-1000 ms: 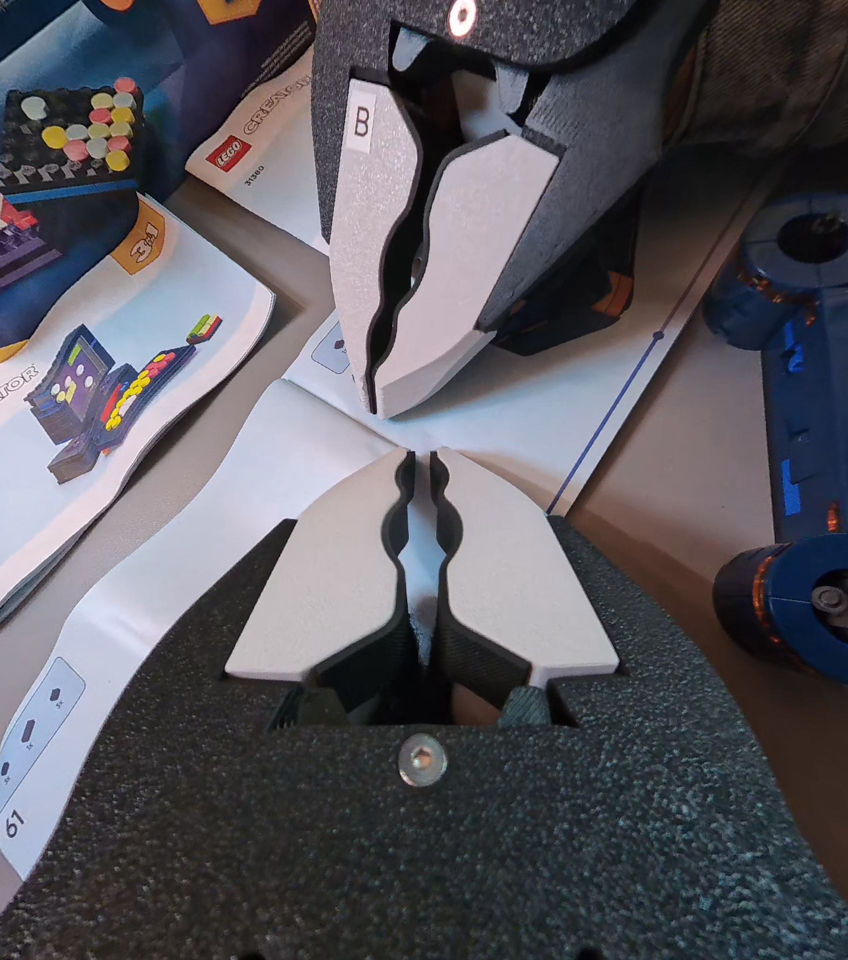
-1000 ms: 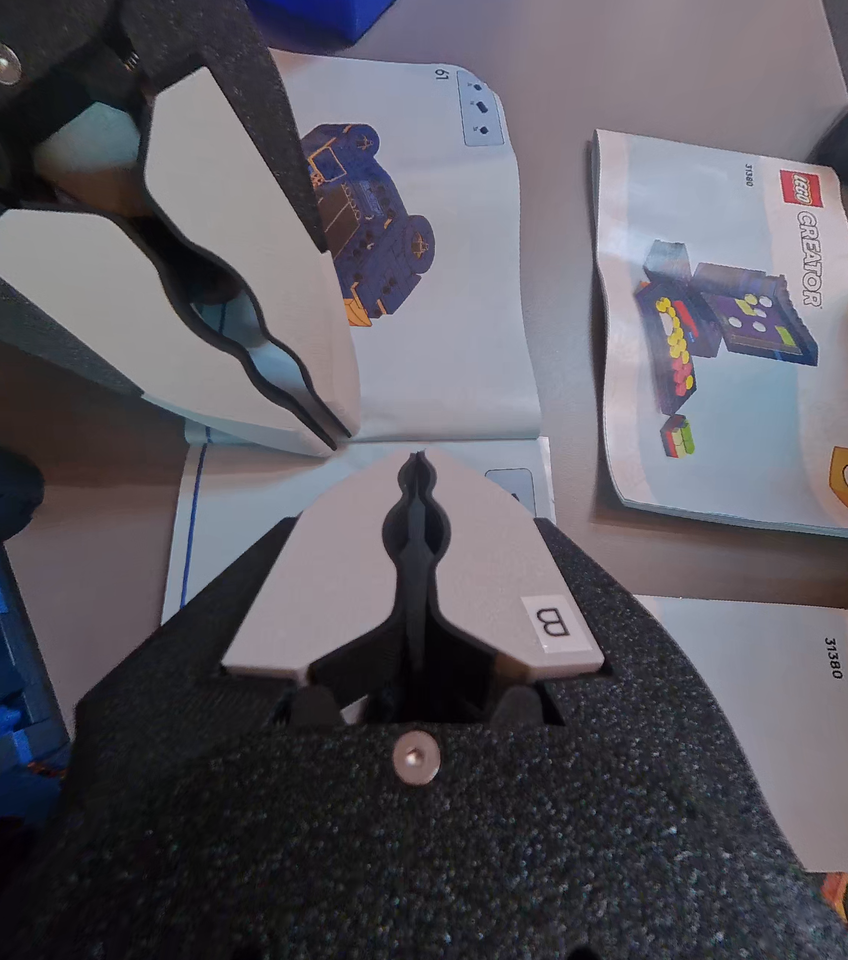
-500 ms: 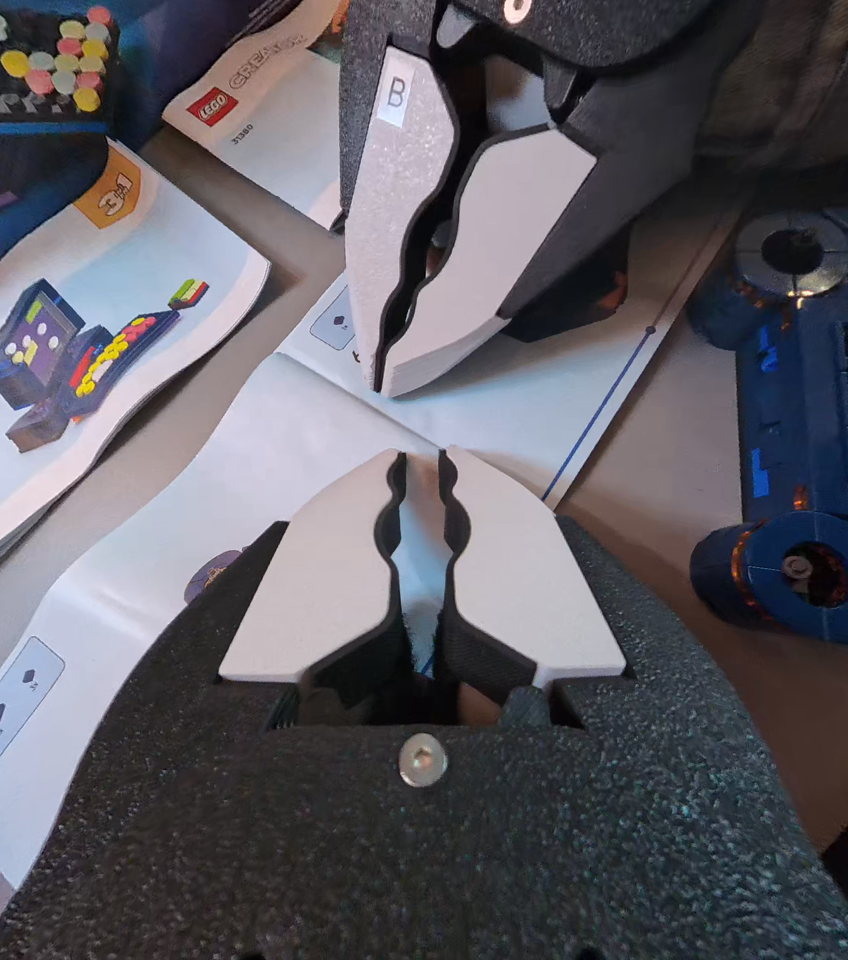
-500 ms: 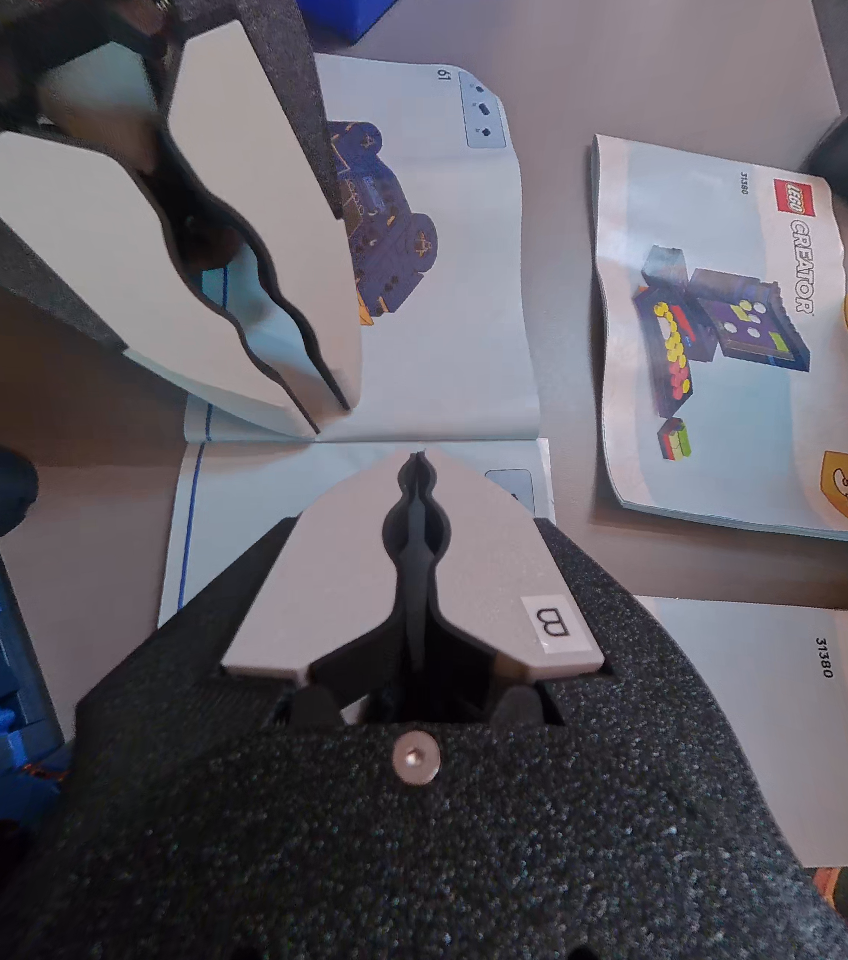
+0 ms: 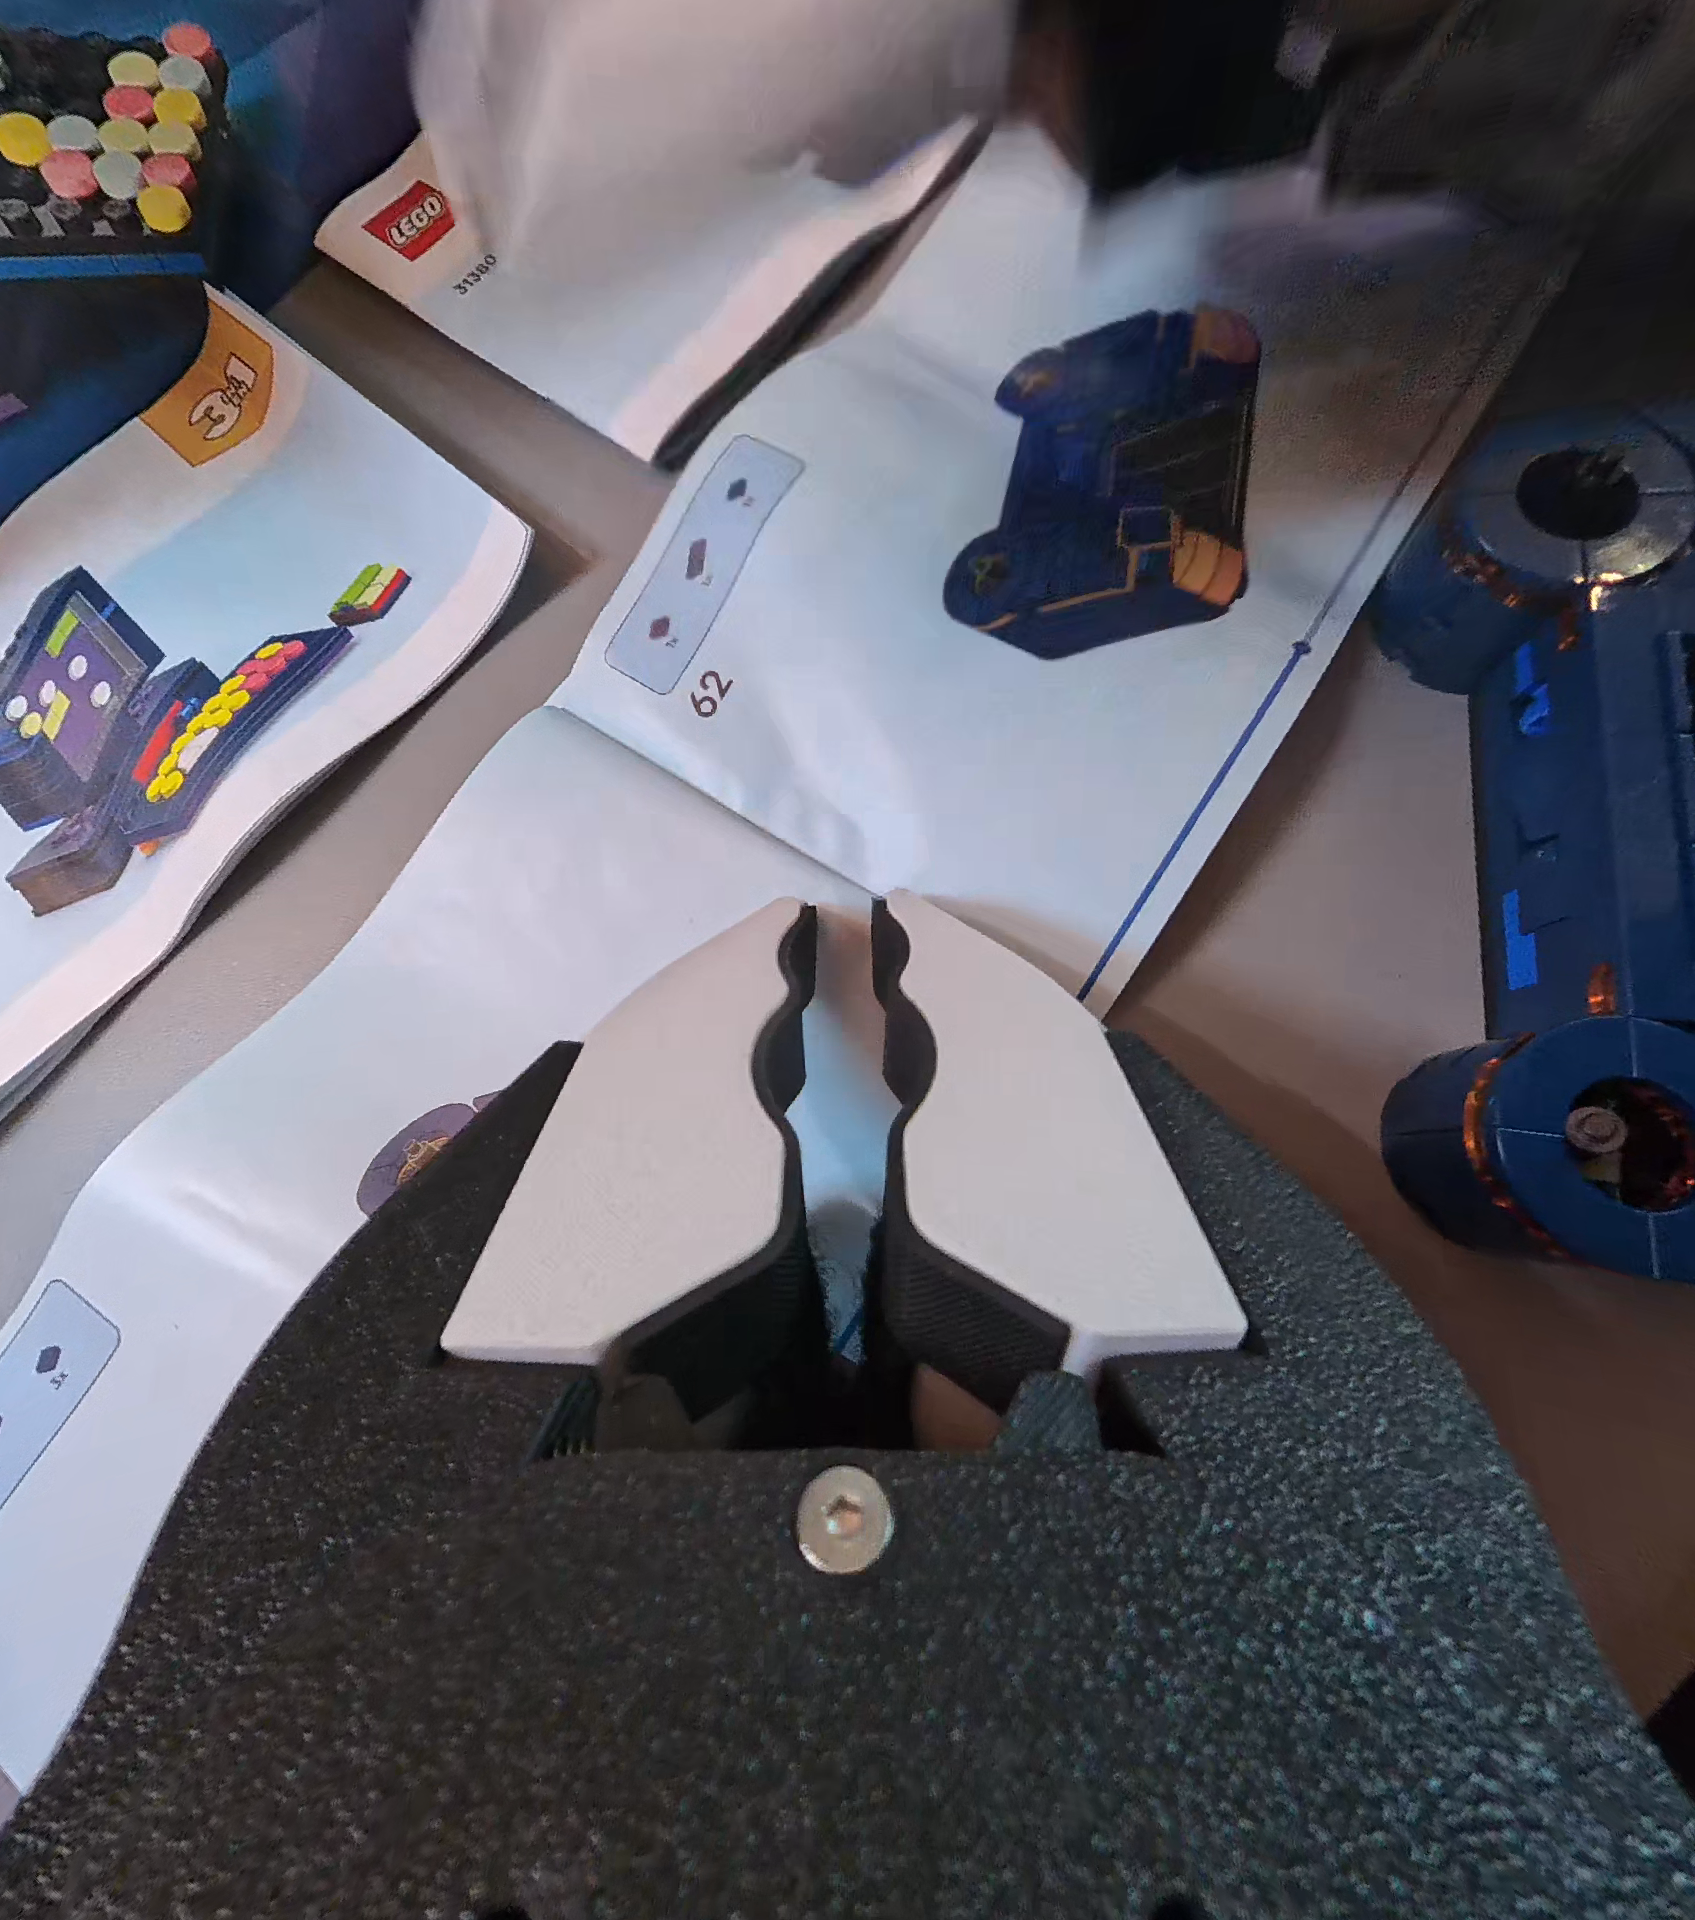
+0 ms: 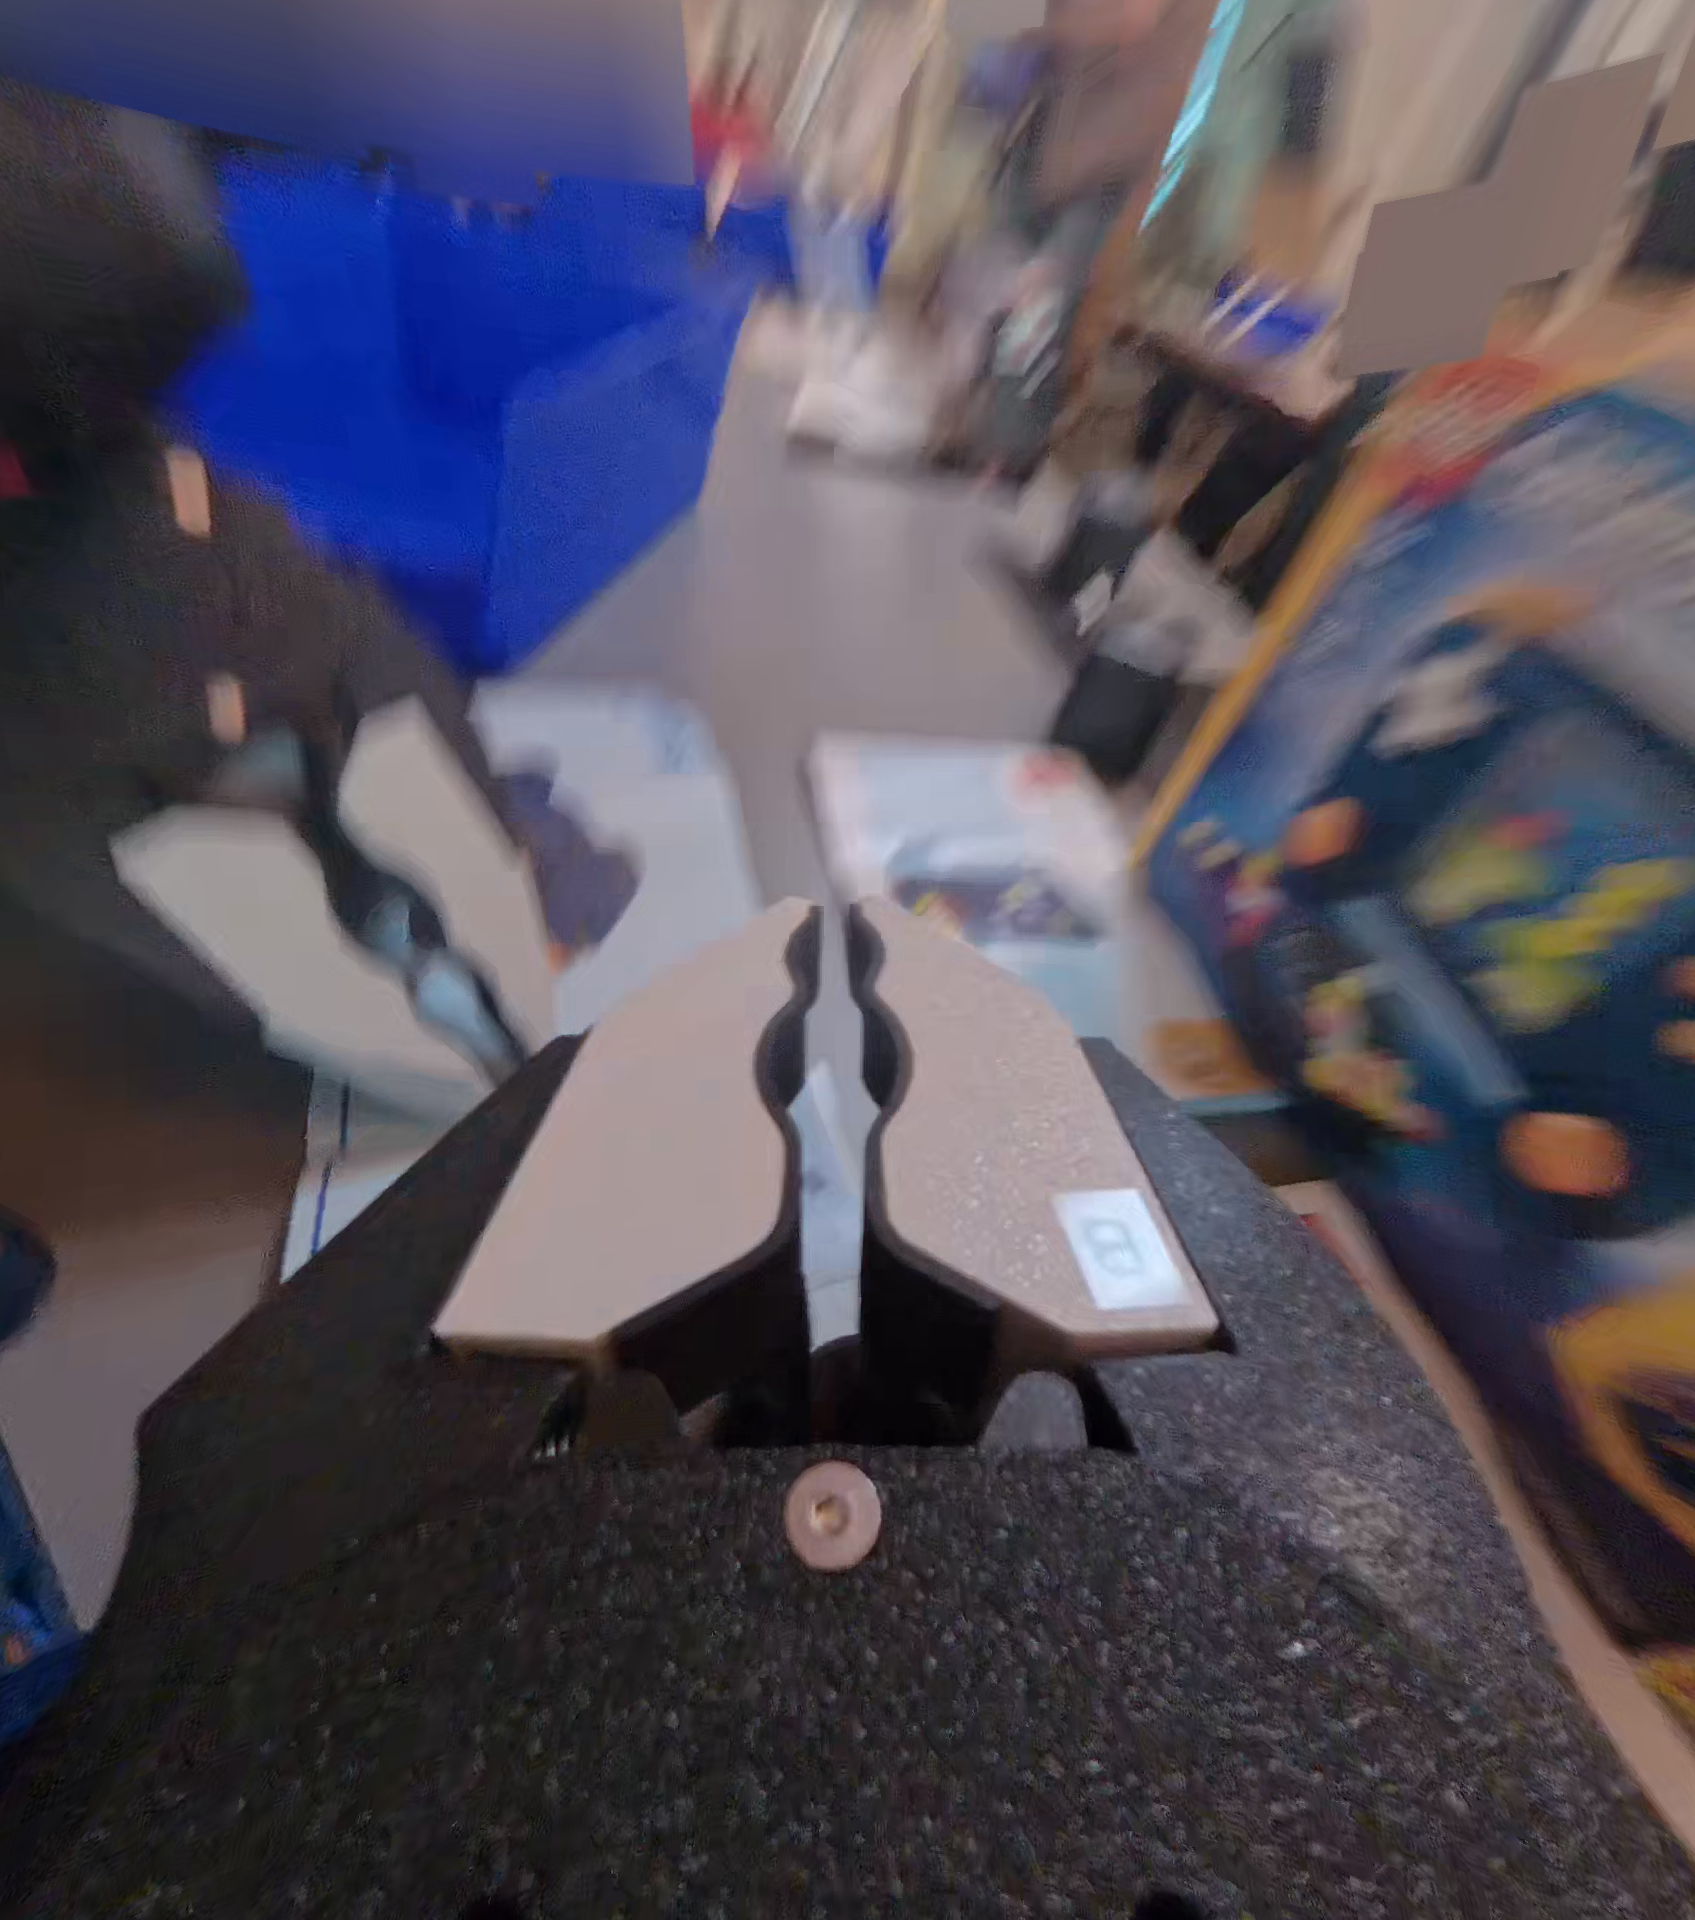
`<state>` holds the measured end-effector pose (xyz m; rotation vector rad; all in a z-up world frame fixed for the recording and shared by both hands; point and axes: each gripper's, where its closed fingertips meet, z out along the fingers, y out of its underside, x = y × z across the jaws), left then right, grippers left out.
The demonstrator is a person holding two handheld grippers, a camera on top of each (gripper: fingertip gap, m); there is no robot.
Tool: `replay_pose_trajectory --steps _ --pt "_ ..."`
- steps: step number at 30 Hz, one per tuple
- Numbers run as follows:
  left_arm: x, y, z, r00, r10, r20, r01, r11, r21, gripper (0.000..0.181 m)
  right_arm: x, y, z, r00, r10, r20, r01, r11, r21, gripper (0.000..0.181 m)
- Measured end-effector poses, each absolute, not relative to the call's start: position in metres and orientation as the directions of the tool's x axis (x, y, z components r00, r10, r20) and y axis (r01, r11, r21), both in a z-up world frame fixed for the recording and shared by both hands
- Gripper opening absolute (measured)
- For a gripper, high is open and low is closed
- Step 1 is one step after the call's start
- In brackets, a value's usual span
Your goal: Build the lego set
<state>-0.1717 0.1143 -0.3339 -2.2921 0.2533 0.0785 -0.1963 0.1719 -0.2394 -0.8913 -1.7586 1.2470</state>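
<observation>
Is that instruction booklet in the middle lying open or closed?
Open: the instruction booklet lies spread flat on the table, both pages and the centre fold showing.

The left gripper (image 5: 838, 914) has a black, grainy-textured body with one silver screw at its centre. Its two fingers (image 5: 656, 1153) are flat pale grey plates with wavy black inner edges. The right gripper (image 6: 830, 914) is built alike; the finger at right of frame carries a small white sticker (image 6: 1118, 1260) near its base.
</observation>
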Motion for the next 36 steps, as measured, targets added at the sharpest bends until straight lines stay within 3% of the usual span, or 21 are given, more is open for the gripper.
replay_pose_trajectory --steps 3,6,8,11,13,15,18,21,28,33,36 --pt "-0.172 0.114 -0.334 0.979 -0.159 -0.128 -0.201 -0.653 -0.73 0.01 -0.162 0.23 -0.162 -0.274 0.958 0.083 0.074 0.107 -0.991 0.017" --pt "-0.172 0.114 -0.334 0.98 -0.159 -0.119 -0.194 -0.654 -0.731 0.01 -0.122 0.263 -0.16 -0.232 0.968 0.101 0.336 0.177 -0.925 0.033" --pt "-0.172 0.114 -0.334 0.979 -0.16 -0.126 -0.201 -0.654 -0.73 0.009 -0.098 0.268 -0.196 -0.324 0.935 0.147 0.603 0.323 -0.73 0.029" --pt "-0.172 0.114 -0.334 0.977 -0.161 -0.139 -0.211 -0.655 -0.726 0.009 -0.061 0.267 -0.251 -0.425 0.9 0.101 0.85 0.435 -0.297 0.021" --pt "-0.171 0.114 -0.334 0.975 -0.163 -0.15 -0.22 -0.655 -0.723 0.009 -0.042 0.271 -0.281 -0.356 0.931 0.082 0.927 0.363 -0.093 0.025" --pt "-0.171 0.114 -0.334 0.974 -0.165 -0.156 -0.226 -0.654 -0.721 0.008 -0.03 0.272 -0.307 -0.19 0.979 0.066 0.982 0.191 -0.001 0.034" --pt "-0.171 0.114 -0.334 0.974 -0.165 -0.153 -0.224 -0.654 -0.723 0.008 -0.026 0.272 -0.33 0.054 0.999 0.003 0.998 -0.054 0.017 0.041" --pt "-0.171 0.114 -0.334 0.976 -0.165 -0.145 -0.218 -0.653 -0.725 0.008 -0.029 0.287 -0.331 0.166 0.985 0.047 0.986 -0.166 -0.007 0.039" --pt "-0.171 0.114 -0.334 0.975 -0.168 -0.146 -0.221 -0.651 -0.726 0.008 -0.02 0.293 -0.341 0.155 0.983 0.095 0.982 -0.164 0.096 0.031" --pt "-0.171 0.114 -0.334 0.975 -0.169 -0.147 -0.222 -0.651 -0.726 0.008 -0.023 0.288 -0.342 0.13 0.989 0.069 0.986 -0.136 0.092 0.015" --pt "-0.171 0.115 -0.334 0.974 -0.17 -0.148 -0.224 -0.65 -0.726 0.008 -0.022 0.288 -0.342 0.112 0.991 0.078 0.989 -0.119 0.091 0.015"
